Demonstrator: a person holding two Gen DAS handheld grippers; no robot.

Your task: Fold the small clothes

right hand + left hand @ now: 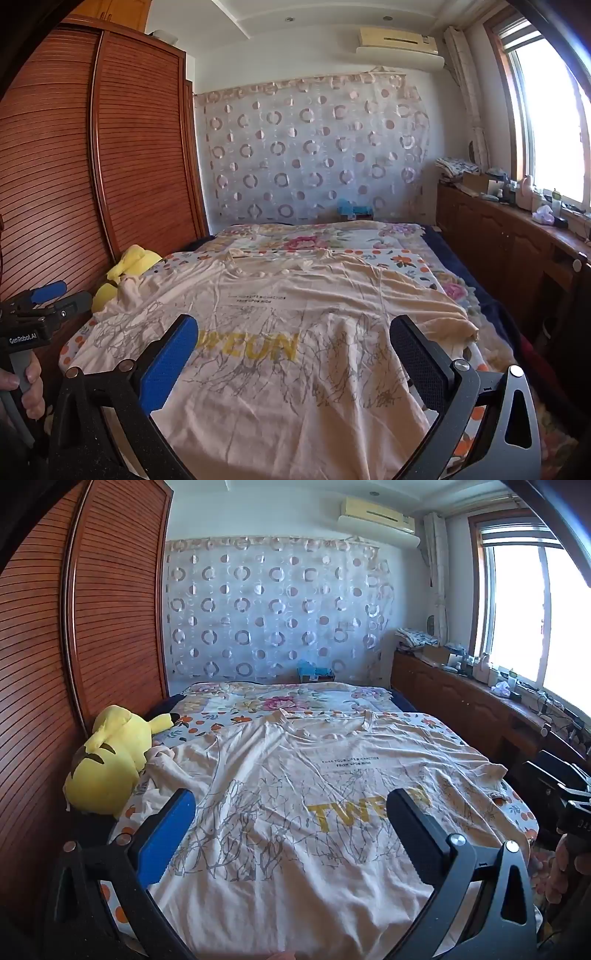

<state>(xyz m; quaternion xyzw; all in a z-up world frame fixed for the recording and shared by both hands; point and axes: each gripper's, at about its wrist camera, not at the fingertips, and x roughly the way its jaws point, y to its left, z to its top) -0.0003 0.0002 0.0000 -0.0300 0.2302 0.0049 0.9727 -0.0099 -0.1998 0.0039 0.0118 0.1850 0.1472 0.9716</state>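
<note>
Left hand-held gripper: jaws fully spread, nothing between them. It hovers over the lower part of the T-shirt; one blue finger pad stands at lower left of the left wrist view, the black one at lower right.

Right hand-held gripper: jaws likewise wide apart and empty, poised over the same garment. The left unit also shows at the left edge of the right wrist view, held by a hand around its grey handle.

T-shirt: pale peach, spread flat and front up across the bed, filling the centre of both views. Yellow lettering and a grey branch print mark the chest. The collar lies toward the top of the frame, the hem toward the bottom. The fabric is creased; one sleeve is bunched at centre right, the other at centre left.

Surroundings: a yellow plush toy lies at centre left, touching the left sleeve. A slatted wooden wardrobe fills the left side. A circle-patterned curtain hangs at upper centre. A cluttered wooden cabinet runs beneath the window at right.
</note>
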